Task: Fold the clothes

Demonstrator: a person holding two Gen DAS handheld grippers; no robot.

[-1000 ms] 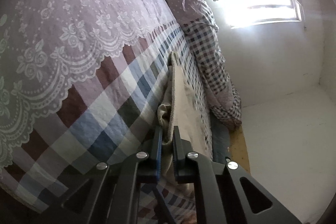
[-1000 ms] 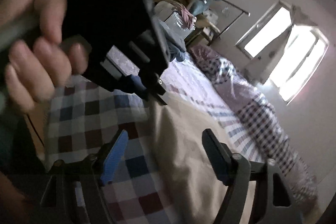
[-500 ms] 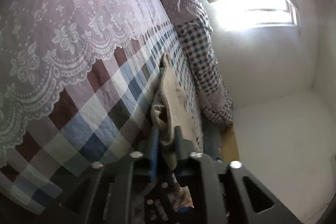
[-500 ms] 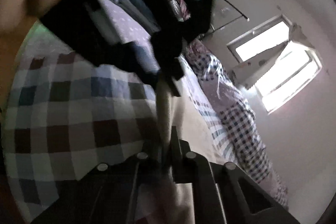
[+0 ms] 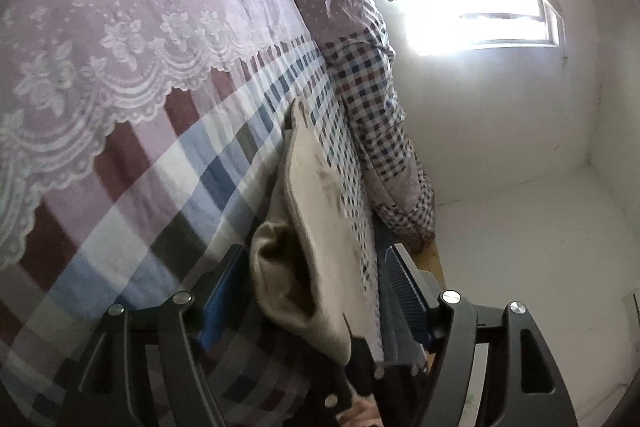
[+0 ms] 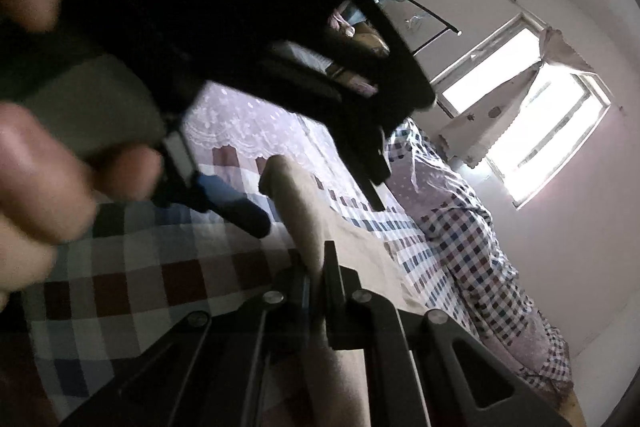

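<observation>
Pinching beige garment (image 6: 308, 227), right claw (image 6: 316, 291) (clenched) — left claw (image 5: 312, 291) opening, checked bedspread (image 5: 152, 195).

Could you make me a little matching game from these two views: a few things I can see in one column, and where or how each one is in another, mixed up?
Things:
1. left gripper
2. right gripper
3. beige garment
4. lace-edged cover

States:
A. clamped shut on a raised fold of cloth
B. lilac with white flowers, spread over the far part of the bed
C. jaws opening, cloth between them but not pinched
D. lying on the checked sheet, one edge lifted

Pairs: 1-C, 2-A, 3-D, 4-B
</observation>
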